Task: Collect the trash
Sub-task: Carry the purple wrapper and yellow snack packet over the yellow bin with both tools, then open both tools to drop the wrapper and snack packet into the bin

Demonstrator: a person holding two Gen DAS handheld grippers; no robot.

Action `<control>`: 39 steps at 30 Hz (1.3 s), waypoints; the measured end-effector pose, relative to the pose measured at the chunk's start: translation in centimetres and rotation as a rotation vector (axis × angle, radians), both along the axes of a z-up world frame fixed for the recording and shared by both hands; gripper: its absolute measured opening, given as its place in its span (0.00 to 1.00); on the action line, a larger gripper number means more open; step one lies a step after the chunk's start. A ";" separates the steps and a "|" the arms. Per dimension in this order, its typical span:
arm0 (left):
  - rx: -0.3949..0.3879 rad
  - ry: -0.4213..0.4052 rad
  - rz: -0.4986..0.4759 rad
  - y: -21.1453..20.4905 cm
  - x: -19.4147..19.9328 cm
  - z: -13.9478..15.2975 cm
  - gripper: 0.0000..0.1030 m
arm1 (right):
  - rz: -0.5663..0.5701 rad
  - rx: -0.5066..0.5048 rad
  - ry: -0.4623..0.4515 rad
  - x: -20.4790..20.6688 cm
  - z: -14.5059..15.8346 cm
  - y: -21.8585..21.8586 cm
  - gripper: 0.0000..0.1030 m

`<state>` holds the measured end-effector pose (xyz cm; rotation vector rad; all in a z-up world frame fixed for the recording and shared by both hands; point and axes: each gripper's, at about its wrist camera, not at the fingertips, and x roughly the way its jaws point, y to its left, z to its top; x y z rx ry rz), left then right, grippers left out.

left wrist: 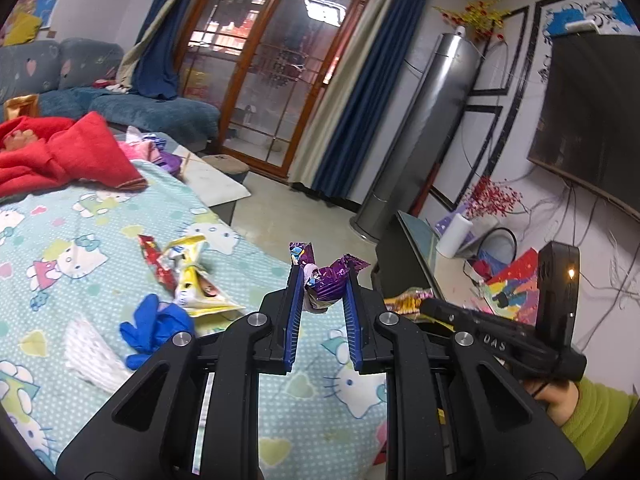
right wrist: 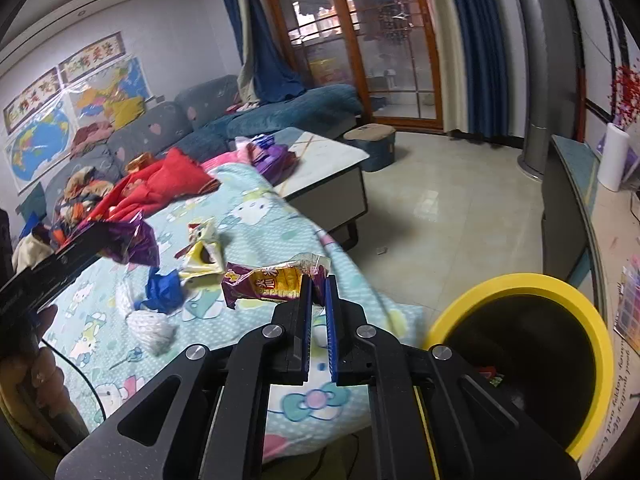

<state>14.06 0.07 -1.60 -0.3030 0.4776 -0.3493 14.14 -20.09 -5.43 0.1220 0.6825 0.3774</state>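
My left gripper [left wrist: 321, 276] is shut on a crumpled purple foil wrapper [left wrist: 326, 282], held above the patterned bed sheet [left wrist: 60, 248]. My right gripper [right wrist: 319, 280] is shut on a purple and yellow snack wrapper [right wrist: 272, 282], which hangs to its left. A yellow-rimmed black bin [right wrist: 528, 344] stands low on the right of the right wrist view, with small scraps inside. Loose on the sheet lie a yellow wrapper [left wrist: 196, 284], a red wrapper [left wrist: 156, 262], a blue glove [left wrist: 154, 326] and white crumpled paper [left wrist: 90, 346]. The left gripper with its purple wrapper [right wrist: 132, 242] shows at the left of the right wrist view.
A red cloth [left wrist: 68, 152] and purple items [right wrist: 276, 160] lie at the far end of the sheet. A white low table [right wrist: 332, 160], a blue sofa [right wrist: 280, 116], a grey stool [right wrist: 370, 142] and a side cabinet [right wrist: 576, 208] surround the tiled floor [right wrist: 460, 216].
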 end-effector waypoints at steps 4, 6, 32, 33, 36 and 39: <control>0.017 -0.001 -0.029 -1.2 -0.1 -0.1 0.13 | -0.041 0.003 -0.004 -0.2 0.1 -1.5 0.06; 0.024 -0.001 -0.040 -1.7 -0.1 -0.2 0.13 | -0.062 0.007 -0.006 -0.3 0.1 -2.4 0.06; 0.147 0.024 -0.267 -12.2 -0.6 -2.4 0.13 | -0.298 -0.052 -0.016 -1.5 -1.8 -11.0 0.06; 0.153 0.025 -0.274 -12.6 -0.6 -2.5 0.13 | -0.304 -0.058 -0.011 -1.5 -2.0 -11.3 0.06; 0.171 0.032 -0.297 -13.7 -0.5 -2.9 0.13 | -0.327 -0.074 0.007 -1.5 -2.7 -12.2 0.06; 0.192 0.039 -0.327 -15.1 -0.4 -3.5 0.13 | -0.343 -0.081 0.021 -1.4 -3.3 -12.9 0.06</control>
